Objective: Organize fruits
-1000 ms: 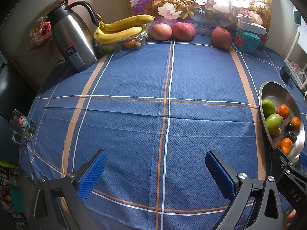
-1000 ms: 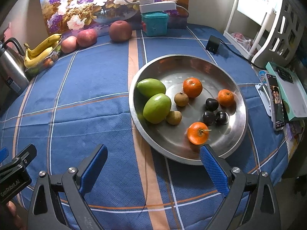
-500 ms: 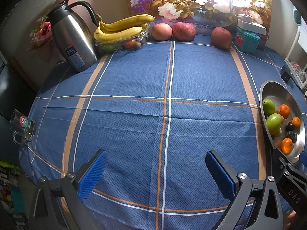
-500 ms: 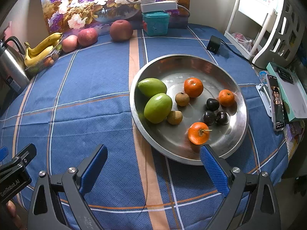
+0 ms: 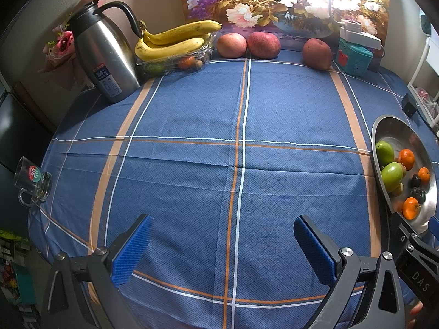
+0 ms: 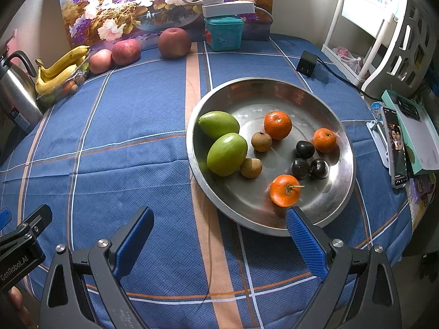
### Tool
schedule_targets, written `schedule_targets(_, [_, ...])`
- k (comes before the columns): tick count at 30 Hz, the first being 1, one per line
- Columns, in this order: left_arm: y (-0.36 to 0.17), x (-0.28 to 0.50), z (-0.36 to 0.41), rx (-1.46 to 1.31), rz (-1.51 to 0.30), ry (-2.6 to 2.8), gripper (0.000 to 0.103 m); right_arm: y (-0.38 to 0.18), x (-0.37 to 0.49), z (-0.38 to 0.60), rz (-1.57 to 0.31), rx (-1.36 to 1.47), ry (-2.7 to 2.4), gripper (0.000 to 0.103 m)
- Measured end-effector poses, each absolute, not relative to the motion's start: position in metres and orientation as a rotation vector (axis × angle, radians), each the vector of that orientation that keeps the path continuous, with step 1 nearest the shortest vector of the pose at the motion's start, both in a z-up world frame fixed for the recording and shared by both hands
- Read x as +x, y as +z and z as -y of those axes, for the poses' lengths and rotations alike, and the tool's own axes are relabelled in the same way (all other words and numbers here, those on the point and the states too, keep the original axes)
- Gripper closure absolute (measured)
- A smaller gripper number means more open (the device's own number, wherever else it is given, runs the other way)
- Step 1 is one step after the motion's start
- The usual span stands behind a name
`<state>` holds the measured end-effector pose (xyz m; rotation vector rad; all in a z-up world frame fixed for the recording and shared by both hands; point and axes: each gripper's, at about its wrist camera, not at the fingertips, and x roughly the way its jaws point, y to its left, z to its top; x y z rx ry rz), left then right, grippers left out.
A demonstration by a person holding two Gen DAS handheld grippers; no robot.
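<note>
A steel bowl (image 6: 274, 90) on the blue tablecloth holds two green mangoes (image 6: 226, 153), three oranges (image 6: 277, 124), two brown longans (image 6: 251, 167) and three dark plums (image 6: 300, 168). It also shows at the right edge of the left wrist view (image 5: 395, 128). Bananas (image 5: 175, 39) lie on a clear box and three red apples (image 5: 263, 44) stand at the far edge. My left gripper (image 5: 222, 242) is open and empty over bare cloth. My right gripper (image 6: 219, 233) is open and empty just in front of the bowl's near rim.
A steel thermos jug (image 5: 105, 54) stands at the far left, a glass mug (image 5: 31, 183) at the left table edge. A teal box (image 6: 223, 34), a black charger with cable (image 6: 307, 63) and a phone (image 6: 396, 148) lie around the bowl's far and right sides.
The right wrist view has shifted very slightly toward the bowl. Both grippers stay open; no fruit has moved.
</note>
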<state>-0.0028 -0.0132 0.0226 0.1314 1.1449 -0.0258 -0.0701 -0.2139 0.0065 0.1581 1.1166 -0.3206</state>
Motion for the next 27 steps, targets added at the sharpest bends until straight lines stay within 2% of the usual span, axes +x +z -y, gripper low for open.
schedule_targets(27, [0.0227,-0.0031,0.0114,0.135,-1.142,-0.026,0.0,0.0063,-0.0696,0.2142,-1.117,0.157,-0.32,0.006])
